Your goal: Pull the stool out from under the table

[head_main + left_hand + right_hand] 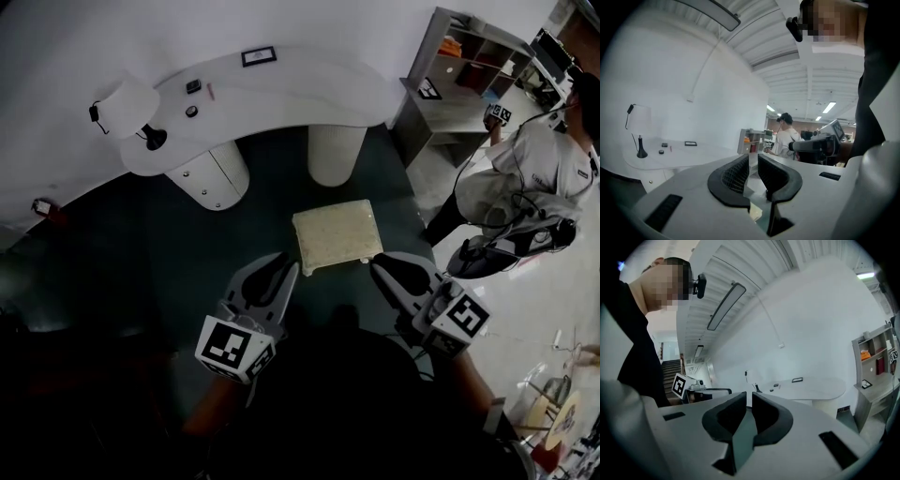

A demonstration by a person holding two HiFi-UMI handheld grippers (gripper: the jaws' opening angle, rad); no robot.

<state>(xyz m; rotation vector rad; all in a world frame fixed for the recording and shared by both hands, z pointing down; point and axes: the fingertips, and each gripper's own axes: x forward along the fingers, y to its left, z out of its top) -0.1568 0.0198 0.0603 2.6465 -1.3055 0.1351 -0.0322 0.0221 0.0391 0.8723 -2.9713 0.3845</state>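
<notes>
The stool (333, 236) stands clear of the table (281, 84), just ahead of us. Our left gripper (284, 270) and right gripper (380, 264) are pressed nearly together, empty — stepping forward carelessly, we could knock the stool askew.

A plain white wall (56, 56) fills the upper left of the head view, above a dark green-grey floor (141, 253). At the upper right stands a grey shelf unit (448, 111) (some small items lie inside), beside a pale floor (525, 309). Long ceiling lights (829, 107) shine in the far room.
</notes>
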